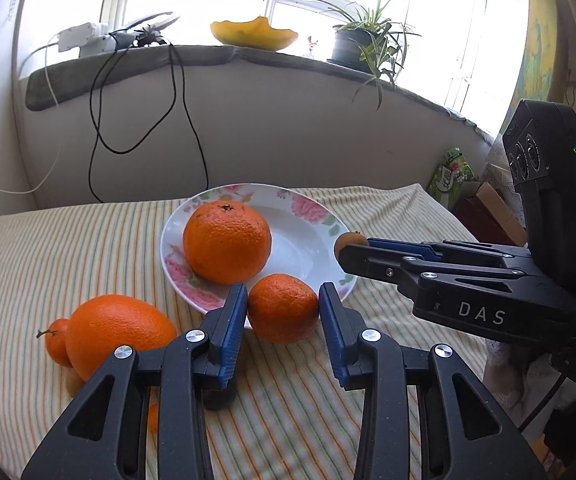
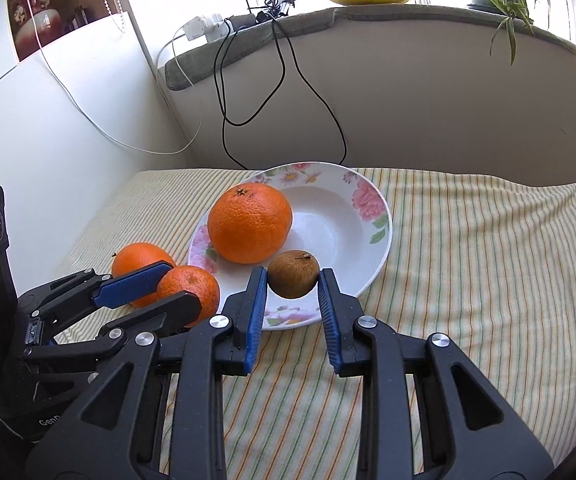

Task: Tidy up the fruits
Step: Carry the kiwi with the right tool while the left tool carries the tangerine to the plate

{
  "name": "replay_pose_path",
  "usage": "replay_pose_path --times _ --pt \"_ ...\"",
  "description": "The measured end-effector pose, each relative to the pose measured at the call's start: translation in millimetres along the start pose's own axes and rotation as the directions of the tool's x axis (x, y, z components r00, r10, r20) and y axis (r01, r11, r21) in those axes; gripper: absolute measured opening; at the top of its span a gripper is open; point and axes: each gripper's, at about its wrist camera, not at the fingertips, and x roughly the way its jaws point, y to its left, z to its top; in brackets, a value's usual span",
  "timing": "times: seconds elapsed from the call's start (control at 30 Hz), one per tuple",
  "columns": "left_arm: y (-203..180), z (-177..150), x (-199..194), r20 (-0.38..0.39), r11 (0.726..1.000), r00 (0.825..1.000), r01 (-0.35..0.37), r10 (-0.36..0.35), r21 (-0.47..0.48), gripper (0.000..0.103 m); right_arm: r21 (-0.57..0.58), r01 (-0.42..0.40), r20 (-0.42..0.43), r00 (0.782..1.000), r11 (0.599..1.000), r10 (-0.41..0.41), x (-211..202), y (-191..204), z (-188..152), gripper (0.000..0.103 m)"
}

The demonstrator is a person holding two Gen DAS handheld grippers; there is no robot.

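Left wrist view: the left gripper [image 1: 283, 310] holds a small tangerine [image 1: 283, 308] between its two blue pads, both touching the fruit, just beside the near rim of a white floral plate [image 1: 312, 248]. The plate sits on a striped cloth [image 1: 48, 256] and carries one large orange [image 1: 227, 243]. To the left on the cloth lie an oval orange [image 1: 116, 330] and, touching it, a smaller stemmed tangerine [image 1: 57, 342]. The right gripper [image 1: 352, 245] reaches in from the right, closed on a small brown fruit [image 1: 350, 239] at the plate's right edge.

Right wrist view: the brown fruit [image 2: 293, 274] is pinched between the right gripper's [image 2: 293, 280] blue pads, above the near part of the plate [image 2: 372, 216], close to the large orange [image 2: 250, 223]. The left gripper [image 2: 176, 288] grips its tangerine [image 2: 189, 294] at left, off the plate. A windowsill behind holds a potted plant [image 1: 362, 42].
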Motion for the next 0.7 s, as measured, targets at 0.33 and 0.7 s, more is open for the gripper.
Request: replay_pose_path --times 0.33,0.7 --pt "1 7 18 -0.024 1.0 1.0 -0.005 0.005 -0.008 0.035 0.026 0.0 -0.021 1.0 1.0 0.0 21 -13 6 0.027" --pt "0 10 23 -0.031 1.0 0.999 0.005 -0.005 0.0 0.035 0.024 0.001 -0.028 1.0 1.0 0.0 28 -16 8 0.027"
